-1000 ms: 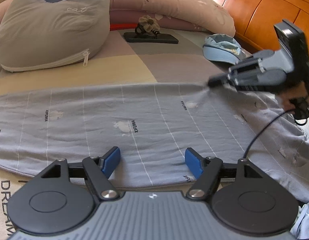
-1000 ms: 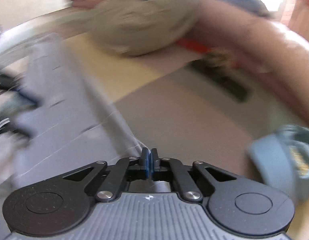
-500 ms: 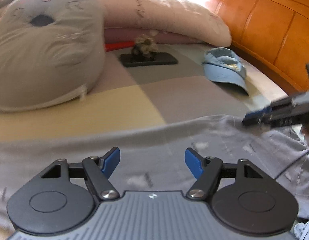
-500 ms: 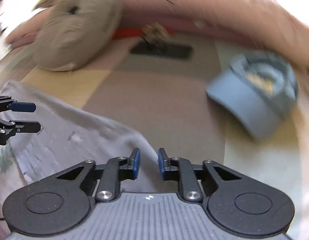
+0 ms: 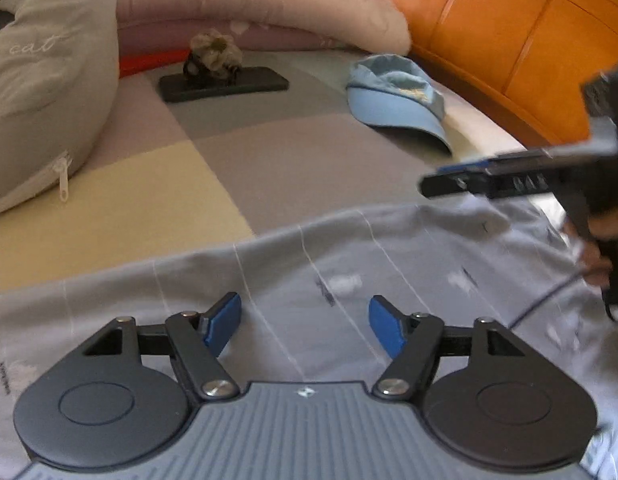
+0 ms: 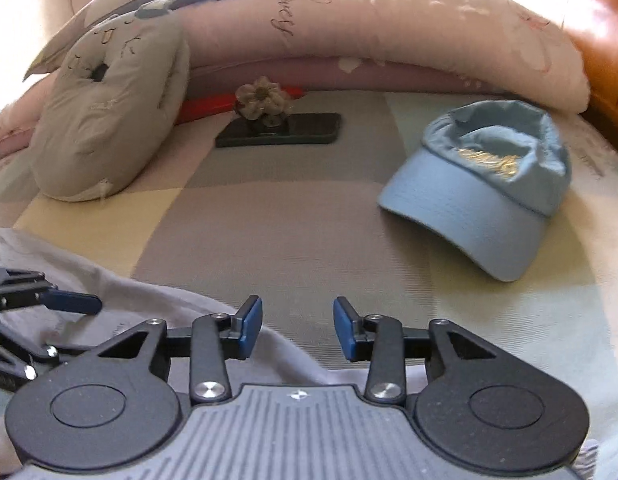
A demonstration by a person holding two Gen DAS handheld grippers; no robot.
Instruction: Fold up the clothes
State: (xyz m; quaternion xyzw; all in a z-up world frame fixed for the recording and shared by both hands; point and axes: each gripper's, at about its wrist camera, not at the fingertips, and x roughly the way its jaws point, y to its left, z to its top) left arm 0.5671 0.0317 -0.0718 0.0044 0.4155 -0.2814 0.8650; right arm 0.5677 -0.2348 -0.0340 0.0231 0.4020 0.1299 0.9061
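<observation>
The left gripper [image 5: 305, 322] was held wide apart above the grey garment [image 5: 349, 264], nothing gripped. The right gripper [image 6: 297, 328] was seen opening at the garment's edge [image 6: 157, 304], nothing between its pads. The garment was spread on the checked bedspread [image 6: 293, 216]; beyond it were seen a blue cap [image 6: 485, 184], a phone [image 6: 281, 130] and pillows [image 6: 105, 120].

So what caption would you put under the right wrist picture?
Right gripper opening, empty, over the grey shirt's edge, a blue cap lying on the bed beyond.
</observation>
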